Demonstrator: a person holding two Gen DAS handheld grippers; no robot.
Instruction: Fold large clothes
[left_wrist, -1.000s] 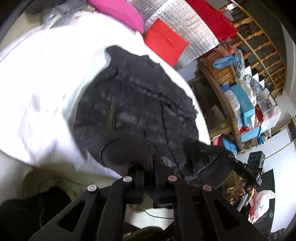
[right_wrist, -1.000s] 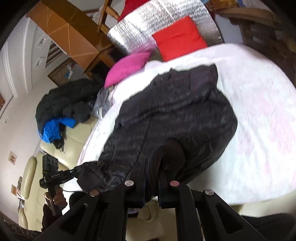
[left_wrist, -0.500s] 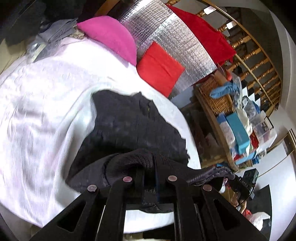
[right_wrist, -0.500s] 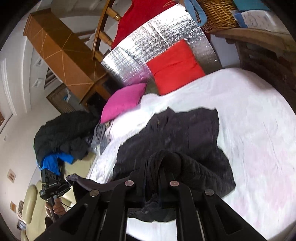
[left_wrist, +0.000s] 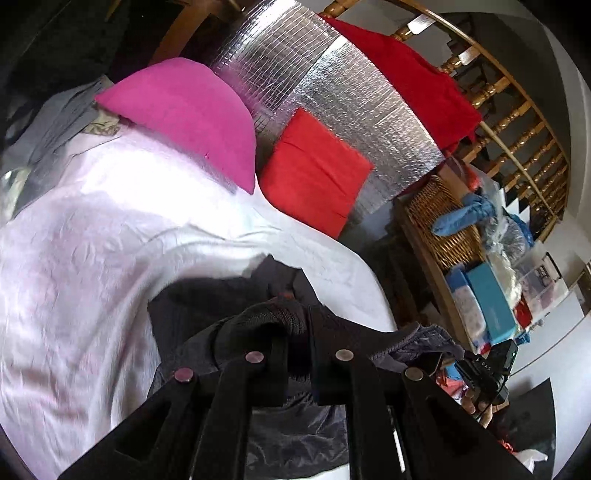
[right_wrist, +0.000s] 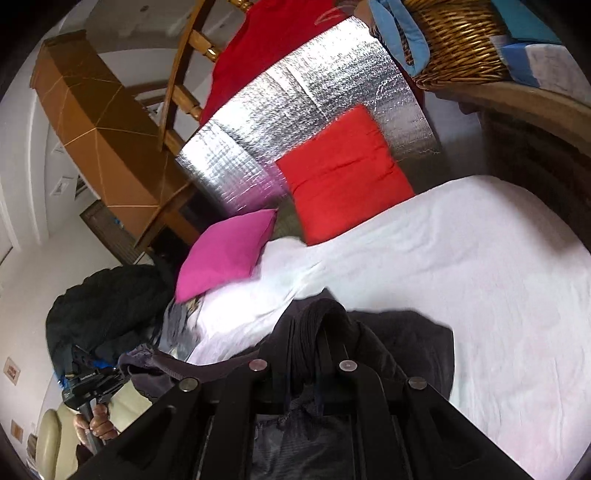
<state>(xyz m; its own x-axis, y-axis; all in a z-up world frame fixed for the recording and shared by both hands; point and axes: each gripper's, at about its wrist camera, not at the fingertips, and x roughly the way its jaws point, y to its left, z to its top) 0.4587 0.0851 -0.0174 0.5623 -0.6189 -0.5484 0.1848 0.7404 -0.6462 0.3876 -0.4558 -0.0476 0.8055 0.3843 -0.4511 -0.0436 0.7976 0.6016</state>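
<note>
A black quilted jacket (left_wrist: 207, 295) lies on the white-covered bed (left_wrist: 74, 258). My left gripper (left_wrist: 297, 332) is shut on its ribbed hem, bunched over the fingers. My right gripper (right_wrist: 319, 332) is shut on the jacket (right_wrist: 406, 336) at the other end of the hem, with dark ribbed cloth wrapped between the jaws. The hem stretches between the two grippers and hangs toward me. The right gripper also shows in the left wrist view (left_wrist: 487, 369), and the left gripper in the right wrist view (right_wrist: 88, 384).
A pink cushion (left_wrist: 184, 122) and a red cushion (left_wrist: 314, 173) lean at the bed's far edge against a silver foil panel (left_wrist: 321, 77). A wicker basket (left_wrist: 443, 225) and shelf clutter stand to the right. A dark clothes pile (right_wrist: 103, 306) lies on a sofa to the left.
Both grippers have lifted the jacket's hem and carried it forward over the jacket toward the cushions. Much less of the jacket shows flat on the bed now.
</note>
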